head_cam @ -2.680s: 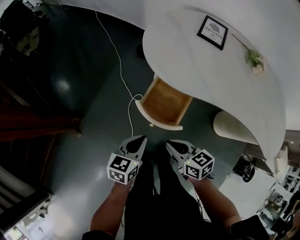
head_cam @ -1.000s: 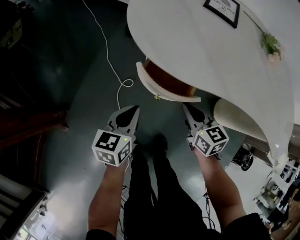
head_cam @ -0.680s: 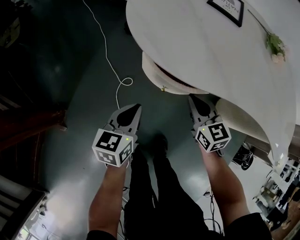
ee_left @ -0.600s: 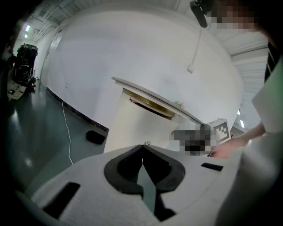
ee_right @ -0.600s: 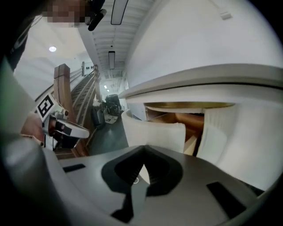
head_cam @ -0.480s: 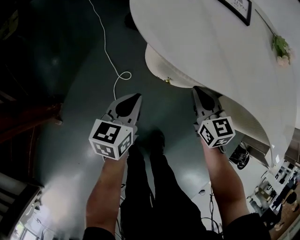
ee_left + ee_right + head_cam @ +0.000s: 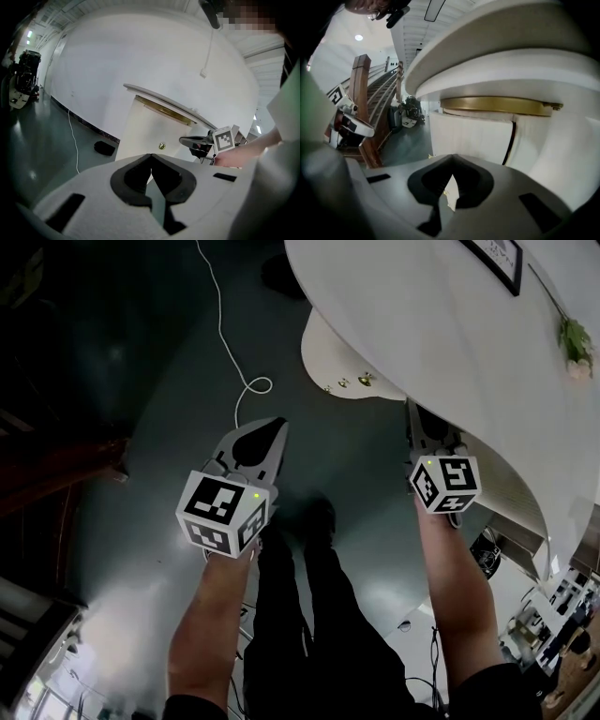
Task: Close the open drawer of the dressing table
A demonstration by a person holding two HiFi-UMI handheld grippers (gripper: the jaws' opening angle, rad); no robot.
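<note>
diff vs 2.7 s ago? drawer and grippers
The drawer went from pulled out, wooden inside showing, to pushed in under the tabletop, with only its front visible. The right gripper travelled forward with it, jaws together, up to the table edge. The left gripper stayed low and shut, holding nothing.

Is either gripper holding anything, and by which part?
Nothing is held: the left gripper and right gripper are both shut empty, the right one close to the drawer front.
</note>
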